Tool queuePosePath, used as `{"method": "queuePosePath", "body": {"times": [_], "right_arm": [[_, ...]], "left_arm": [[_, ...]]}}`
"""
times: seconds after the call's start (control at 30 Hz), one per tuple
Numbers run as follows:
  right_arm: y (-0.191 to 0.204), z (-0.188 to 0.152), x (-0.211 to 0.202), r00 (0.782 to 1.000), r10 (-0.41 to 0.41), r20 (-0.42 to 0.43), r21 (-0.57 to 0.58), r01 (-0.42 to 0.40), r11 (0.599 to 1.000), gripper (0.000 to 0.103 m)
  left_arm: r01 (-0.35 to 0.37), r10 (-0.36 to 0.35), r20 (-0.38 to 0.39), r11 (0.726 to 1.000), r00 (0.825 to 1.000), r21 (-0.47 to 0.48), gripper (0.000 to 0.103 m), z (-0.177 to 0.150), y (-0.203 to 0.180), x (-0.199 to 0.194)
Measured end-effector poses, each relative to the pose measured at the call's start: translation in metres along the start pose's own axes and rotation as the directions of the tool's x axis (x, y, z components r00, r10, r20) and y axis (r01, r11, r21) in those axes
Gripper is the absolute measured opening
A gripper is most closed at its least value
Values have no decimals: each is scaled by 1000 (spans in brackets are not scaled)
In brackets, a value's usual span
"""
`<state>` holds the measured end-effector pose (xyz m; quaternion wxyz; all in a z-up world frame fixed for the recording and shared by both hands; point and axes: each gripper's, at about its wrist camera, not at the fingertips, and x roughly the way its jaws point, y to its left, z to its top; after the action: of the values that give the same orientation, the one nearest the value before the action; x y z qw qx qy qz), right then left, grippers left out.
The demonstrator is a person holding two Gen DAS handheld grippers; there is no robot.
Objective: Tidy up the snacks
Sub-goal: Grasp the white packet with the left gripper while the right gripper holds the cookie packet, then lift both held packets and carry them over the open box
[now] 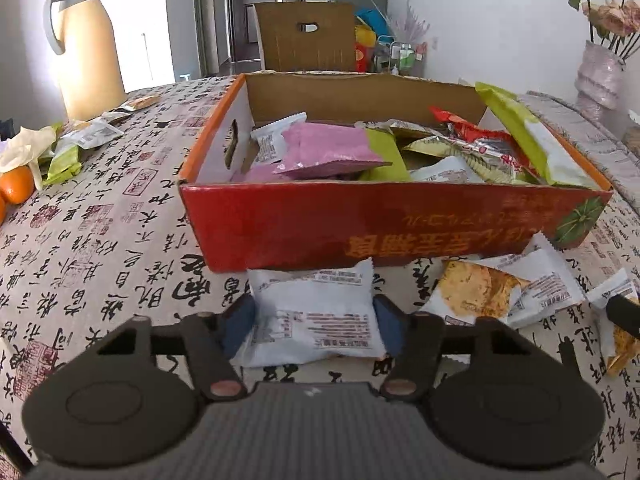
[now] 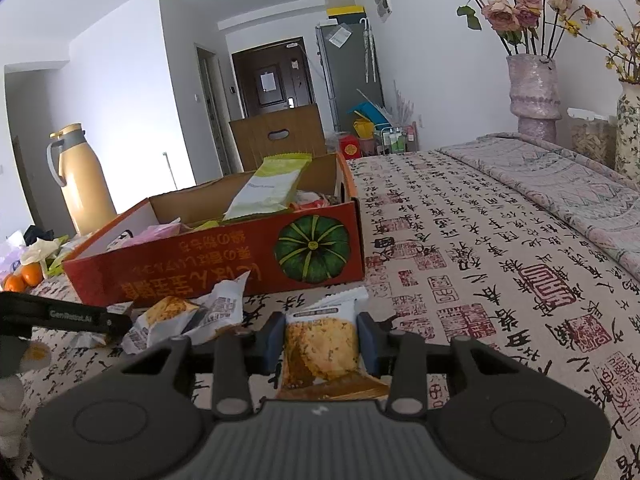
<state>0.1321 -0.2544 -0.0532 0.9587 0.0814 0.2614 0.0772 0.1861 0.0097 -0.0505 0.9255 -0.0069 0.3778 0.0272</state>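
The left gripper (image 1: 314, 322) is pointing down at a slant toward the table (image 1: 120, 248), and its blue pads are sitting snug against both sides of a puffy white snack pack (image 1: 316, 312), so it is holding that pack, which is lying flat on the cloth. The pack is made of soft crinkly plastic with zigzag ends and tiny printed words. At about 12 o'clock from it, just beside it, the red cardboard box (image 1: 360, 224) is standing with its top open. The box has stiff brown walls inside, an oval hand hole, and a green pumpkin picture (image 2: 314, 254) on its front. Inside it, shiny packets are piling up every which way: a pink packet (image 1: 328, 152), a green and white packet (image 1: 524, 136) leaning on the right wall, and a red crinkly wrapper (image 1: 476, 136). At about 3 o'clock from the white pack, more loose snack packs (image 1: 500, 292) are lying in a heap on the table. The right gripper (image 2: 323, 344) is tilting down a little and is closing narrow on a cake pack (image 2: 324, 348), a see-through wrapper with a crumbly golden square inside. The table is wearing a rough cloth covered in black brush writing and red stamps. A smooth tall yellow jug (image 1: 86, 44) is standing at about 10 o'clock from the box.
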Motion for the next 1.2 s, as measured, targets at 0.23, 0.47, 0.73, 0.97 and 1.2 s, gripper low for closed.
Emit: {"method": "queuePosePath", "body": {"times": [0.23, 0.47, 0.73, 0.97, 1.2], "right_arm": [[1, -1, 0, 1000, -1, 0, -5, 1, 1000, 36], [4, -2, -6, 999, -6, 31, -22, 7, 1000, 34], [7, -2, -12, 999, -7, 41, -32, 8, 999, 34], [7, -3, -14, 999, -6, 41, -30, 8, 1000, 34], [7, -4, -16, 999, -10, 43, -26, 11, 1000, 34]], "left_arm": [[27, -27, 37, 1000, 999, -6, 50, -2, 6, -18], [62, -62, 73, 998, 995, 3, 21, -4, 6, -37], [72, -71, 70, 997, 995, -1, 14, -8, 10, -40], [7, -7, 74, 1000, 997, 8, 83, -10, 16, -39], [-25, 26, -41, 999, 999, 38, 100, 4, 23, -12]]}}
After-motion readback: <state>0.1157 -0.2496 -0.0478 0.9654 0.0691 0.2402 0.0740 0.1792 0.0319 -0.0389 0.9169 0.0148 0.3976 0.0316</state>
